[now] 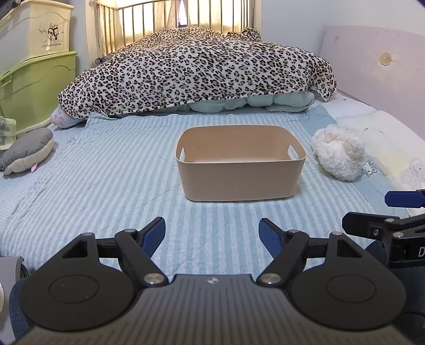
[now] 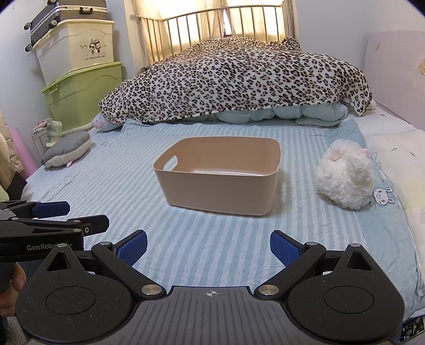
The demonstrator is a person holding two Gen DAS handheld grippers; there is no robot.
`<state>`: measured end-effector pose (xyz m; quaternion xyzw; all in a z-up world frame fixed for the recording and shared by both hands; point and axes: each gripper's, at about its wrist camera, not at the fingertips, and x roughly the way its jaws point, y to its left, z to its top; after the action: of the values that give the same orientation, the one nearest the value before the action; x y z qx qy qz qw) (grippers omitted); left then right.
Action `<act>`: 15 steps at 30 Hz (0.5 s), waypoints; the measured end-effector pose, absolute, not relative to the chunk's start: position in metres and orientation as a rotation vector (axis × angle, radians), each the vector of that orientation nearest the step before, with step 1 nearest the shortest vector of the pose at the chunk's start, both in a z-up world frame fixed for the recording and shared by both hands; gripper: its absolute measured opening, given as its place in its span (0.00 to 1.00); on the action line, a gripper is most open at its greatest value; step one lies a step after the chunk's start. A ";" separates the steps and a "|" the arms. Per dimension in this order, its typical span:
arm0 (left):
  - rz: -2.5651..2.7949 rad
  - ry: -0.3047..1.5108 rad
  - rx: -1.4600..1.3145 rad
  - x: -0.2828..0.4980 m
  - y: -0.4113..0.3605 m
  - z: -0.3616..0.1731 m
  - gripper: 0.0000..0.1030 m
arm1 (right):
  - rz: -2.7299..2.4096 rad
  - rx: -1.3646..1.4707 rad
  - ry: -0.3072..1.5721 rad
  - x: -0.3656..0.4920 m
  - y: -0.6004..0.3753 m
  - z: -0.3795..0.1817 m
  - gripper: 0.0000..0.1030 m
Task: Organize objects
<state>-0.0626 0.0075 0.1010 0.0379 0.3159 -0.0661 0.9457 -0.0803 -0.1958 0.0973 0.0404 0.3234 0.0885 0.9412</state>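
Observation:
An empty tan plastic bin (image 1: 240, 183) with handle cutouts stands in the middle of the striped bed; it also shows in the right wrist view (image 2: 217, 191). A white fluffy plush toy (image 1: 338, 154) lies to its right (image 2: 345, 177). A grey and white plush toy (image 1: 26, 151) lies at the bed's left edge (image 2: 67, 148). My left gripper (image 1: 211, 236) is open and empty, low over the bed's near end. My right gripper (image 2: 208, 248) is open and empty beside it, and shows at the right edge of the left wrist view (image 1: 390, 209).
A leopard-print blanket (image 1: 196, 69) over a pale quilt is piled at the far end against a metal bed rail (image 2: 228, 24). Green and cream storage boxes (image 2: 79, 74) are stacked at the left, with a suitcase on top. A pillow (image 1: 393, 148) lies along the right wall.

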 end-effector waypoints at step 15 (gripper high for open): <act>-0.134 0.649 0.066 -0.061 0.010 0.102 0.76 | 0.195 0.087 0.677 -0.077 -0.194 0.094 0.97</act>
<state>-0.0609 0.0104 0.1019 0.0324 0.3183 -0.0657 0.9451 -0.0772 -0.1941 0.0941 0.0427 0.3314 0.0956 0.9377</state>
